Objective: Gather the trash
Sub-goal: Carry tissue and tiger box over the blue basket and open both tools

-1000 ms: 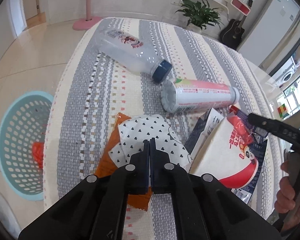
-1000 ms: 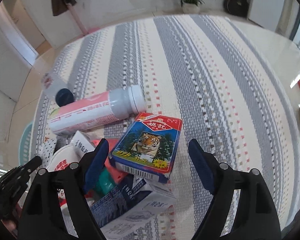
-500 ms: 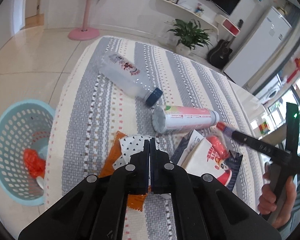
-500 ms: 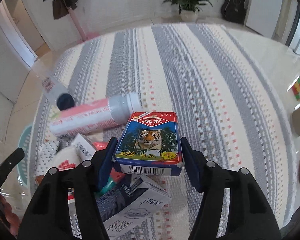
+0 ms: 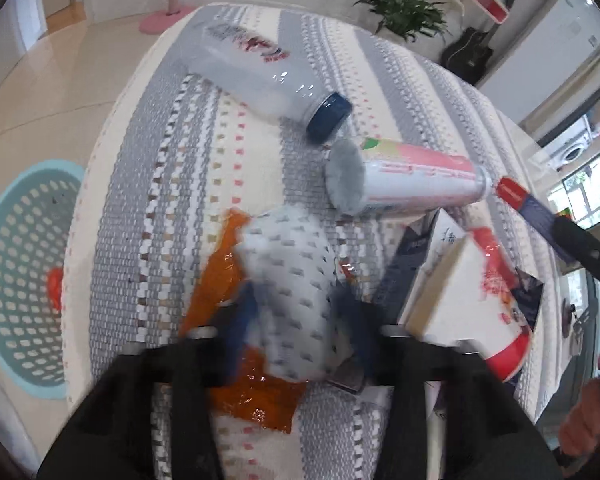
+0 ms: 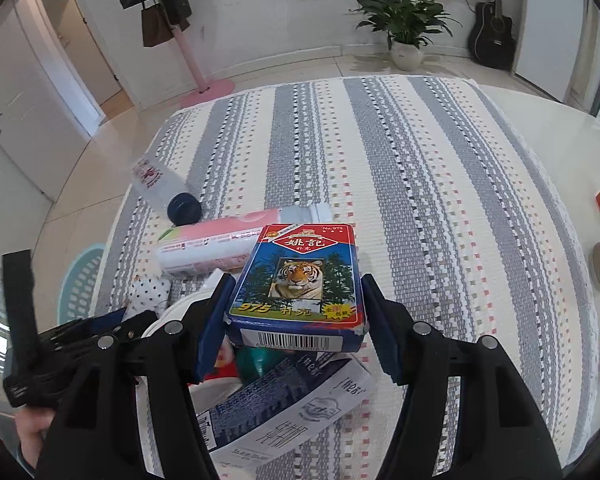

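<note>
My left gripper (image 5: 296, 320) points down at a white dotted paper wad (image 5: 288, 264) that lies on an orange wrapper (image 5: 216, 280). Its jaws are opening, and the blurred blue pads (image 5: 240, 316) stand either side of the wad. My right gripper (image 6: 296, 296) is shut on a blue-and-red card box with a tiger picture (image 6: 300, 280), held above the table. A clear bottle with a blue cap (image 5: 260, 76), a pink-and-white bottle (image 5: 408, 188) and a white-and-red pack (image 5: 472, 292) lie on the striped cloth (image 6: 420, 200). Under the box lies a blue-and-white carton (image 6: 284, 408).
A light-blue perforated basket (image 5: 4, 240) stands on the floor left of the table, with something red inside. A hand shows at the lower right of the left wrist view. A potted plant (image 6: 404, 20), a guitar and a pink stand are beyond the table.
The left jaws went from shut to spread around the dotted wad, and the gripper came closer to it. The right jaws closed on the tiger box and raised it off the pile.
</note>
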A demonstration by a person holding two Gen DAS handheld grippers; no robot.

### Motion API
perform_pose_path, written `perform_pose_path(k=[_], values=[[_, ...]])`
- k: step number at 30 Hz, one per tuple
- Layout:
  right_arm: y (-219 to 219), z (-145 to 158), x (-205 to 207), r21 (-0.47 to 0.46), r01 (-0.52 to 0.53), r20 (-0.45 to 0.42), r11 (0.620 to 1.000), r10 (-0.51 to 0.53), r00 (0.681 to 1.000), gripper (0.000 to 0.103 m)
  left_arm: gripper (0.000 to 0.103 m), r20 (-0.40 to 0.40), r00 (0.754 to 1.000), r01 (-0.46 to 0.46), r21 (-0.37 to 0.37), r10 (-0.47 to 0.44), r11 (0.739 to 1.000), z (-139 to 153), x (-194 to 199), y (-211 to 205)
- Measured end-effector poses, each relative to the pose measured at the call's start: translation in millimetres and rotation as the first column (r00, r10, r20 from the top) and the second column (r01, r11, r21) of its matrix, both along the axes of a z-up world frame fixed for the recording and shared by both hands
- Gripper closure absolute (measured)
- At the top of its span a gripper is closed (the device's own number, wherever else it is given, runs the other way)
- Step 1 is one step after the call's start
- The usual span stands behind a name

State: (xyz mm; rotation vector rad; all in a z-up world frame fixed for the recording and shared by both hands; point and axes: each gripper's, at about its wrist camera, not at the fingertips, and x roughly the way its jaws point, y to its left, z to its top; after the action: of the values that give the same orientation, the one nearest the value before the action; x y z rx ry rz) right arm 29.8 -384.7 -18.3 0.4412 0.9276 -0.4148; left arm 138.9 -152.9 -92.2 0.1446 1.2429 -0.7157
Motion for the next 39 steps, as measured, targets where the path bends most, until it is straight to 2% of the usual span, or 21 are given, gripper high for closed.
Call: perform_pose_path(k=[2,4,11,17,20,24,26,28,33,37,39], values=[[2,1,-1,-0.004,-0.008,0.007,1.0,0.008,1.0,0.044,0.088,0.022,1.0,0.0,-0.006,0.001,1.0,3,-1,3],[3,1,-2,-0.001,-0.013,0.016,1.0,0.013,1.0,0.044,0.09,0.044,0.999,0.001,-0.021,0.0,1.0,10,-2,6],[21,14,1,-0.018,-0.06,0.073,0.998,0.061,0.995,0.044,0.09,0.112,0.993,-0.016,-0.155,0.034,0.988,49,1,45],[67,51,16,-0.1,-0.155,0.174,0.983,0.171,0.97,0.044,0.09,0.164,0.974,-0.103,-0.296,0.157,0.95,90,12,99],[102,71,29,-0.156,-0.225,0.216,0.962,0.255,0.942,0.044,0.09,0.184,0.948,-0.182,-0.359,0.261,0.915,109,23,139],[154,89,53,-0.188,-0.325,0.25,0.927,0.366,0.897,0.044,0.09,0.18,0.909,-0.283,-0.396,0.376,0.874,124,35,188],[184,94,70,-0.204,-0.377,0.253,0.903,0.421,0.871,0.044,0.09,0.181,0.885,-0.338,-0.383,0.428,0.86,128,41,206],[208,94,84,-0.218,-0.418,0.241,0.882,0.463,0.853,0.044,0.089,0.185,0.857,-0.407,-0.332,0.482,0.851,125,48,224],[266,79,121,-0.229,-0.507,0.202,0.831,0.55,0.81,0.044,0.089,0.114,0.817,-0.53,-0.24,0.566,0.813,102,68,259],[301,58,148,-0.21,-0.552,0.163,0.807,0.585,0.794,0.043,0.087,0.074,0.803,-0.569,-0.197,0.591,0.798,87,81,281],[314,45,161,-0.202,-0.561,0.141,0.803,0.59,0.795,0.043,0.085,0.066,0.805,-0.571,-0.181,0.59,0.801,82,84,287]])
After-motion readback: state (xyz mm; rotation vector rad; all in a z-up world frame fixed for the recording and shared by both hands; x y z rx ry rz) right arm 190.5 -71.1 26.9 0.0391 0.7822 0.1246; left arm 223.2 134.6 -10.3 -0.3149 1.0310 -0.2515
